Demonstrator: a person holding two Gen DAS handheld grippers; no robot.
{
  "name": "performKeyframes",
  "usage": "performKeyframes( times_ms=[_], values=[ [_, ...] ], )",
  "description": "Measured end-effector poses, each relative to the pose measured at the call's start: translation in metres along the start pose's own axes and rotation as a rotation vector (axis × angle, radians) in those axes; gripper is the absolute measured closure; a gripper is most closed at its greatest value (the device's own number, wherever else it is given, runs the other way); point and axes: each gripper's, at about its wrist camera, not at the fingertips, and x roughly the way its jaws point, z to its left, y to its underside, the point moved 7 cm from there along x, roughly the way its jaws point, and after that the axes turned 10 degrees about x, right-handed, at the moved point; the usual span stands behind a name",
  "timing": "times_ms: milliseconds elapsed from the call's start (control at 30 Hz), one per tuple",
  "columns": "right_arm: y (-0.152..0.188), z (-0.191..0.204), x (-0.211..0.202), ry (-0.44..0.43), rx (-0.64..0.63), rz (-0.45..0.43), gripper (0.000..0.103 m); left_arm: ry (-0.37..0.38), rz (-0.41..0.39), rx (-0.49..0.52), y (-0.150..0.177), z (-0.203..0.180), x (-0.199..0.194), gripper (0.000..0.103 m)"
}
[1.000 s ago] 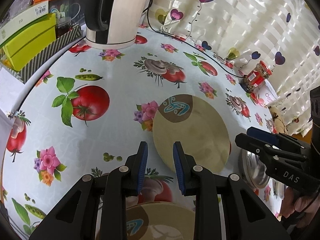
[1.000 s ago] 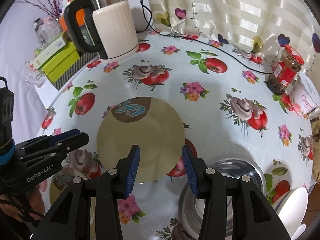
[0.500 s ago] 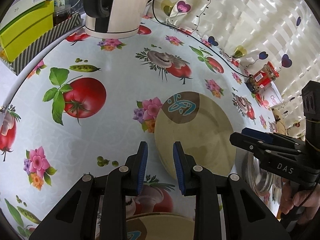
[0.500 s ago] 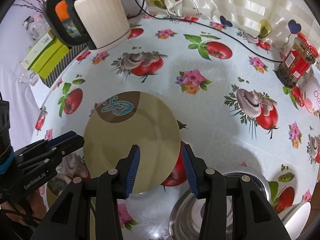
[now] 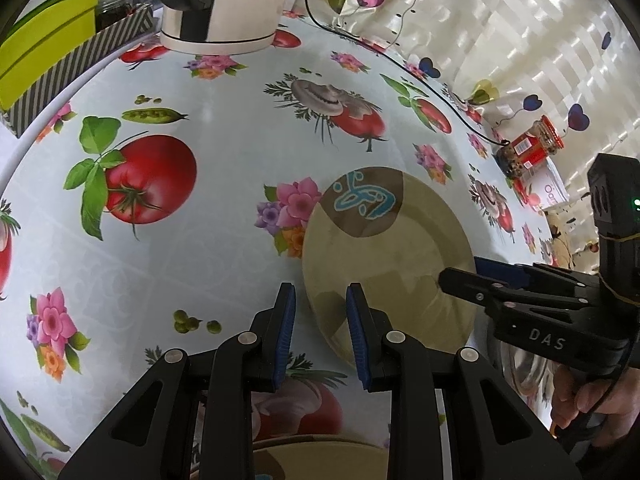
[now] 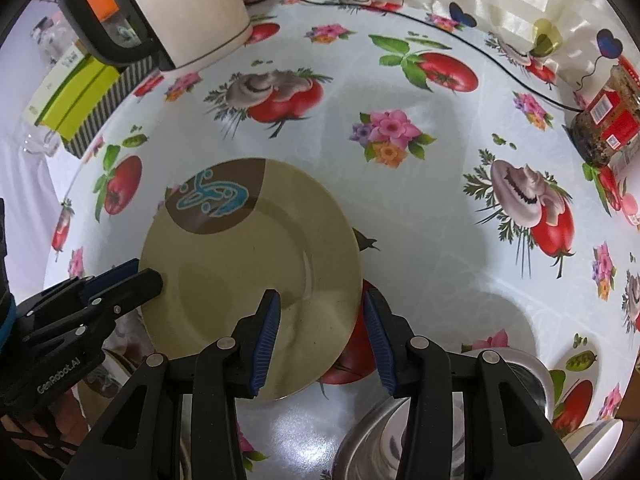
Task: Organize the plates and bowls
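**Beige plate between two grippers**

Beige, with a brown patch and a blue motif at its far edge, the plate [image 6: 248, 256] lies flat on the tablecloth [image 5: 224, 208], which is printed with tomatoes, mushrooms and flowers. The left gripper [image 5: 320, 300] hangs over the plate's near left rim, blue pads apart, one finger over the cloth and the other over the plate; nothing is pinched between them. The right gripper [image 6: 322, 304] is poised over the near right rim, one finger above the plate and the other past its edge over a printed tomato; its jaws are parted too and grasp nothing. Whether either fingertip touches the plate cannot be told.

In the right wrist view the left gripper's tips reach the plate's left edge. A second plate [image 5: 320, 460] of the same colour shows partly below the left gripper. A steel bowl [image 6: 516, 376] sits near the plate's right side, with a white dish [image 6: 596, 440] beyond it. A kettle [image 6: 188, 8] stands at the far side, its cord [image 6: 516, 76] trailing toward a jar [image 6: 604, 120] at the right edge.
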Motion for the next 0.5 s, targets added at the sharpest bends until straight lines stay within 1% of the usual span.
performKeyframes(
  times_ms=[100,233,500],
  values=[
    [0.0,-0.0005,0.0037,-0.001,0.0,0.009,0.063,0.008,-0.005,0.01,-0.0003,-0.0034,0.0003,0.076],
    [-0.002,-0.0027,0.0029,-0.003,0.003,0.002,0.071,-0.002,-0.009,0.017,-0.0003,-0.0041,0.0006,0.076],
    [-0.0024,-0.0047,0.0038,-0.024,0.017,-0.009,0.074,0.001,-0.03,0.008,-0.0013,-0.0004,-0.0043,0.076]
  ],
)
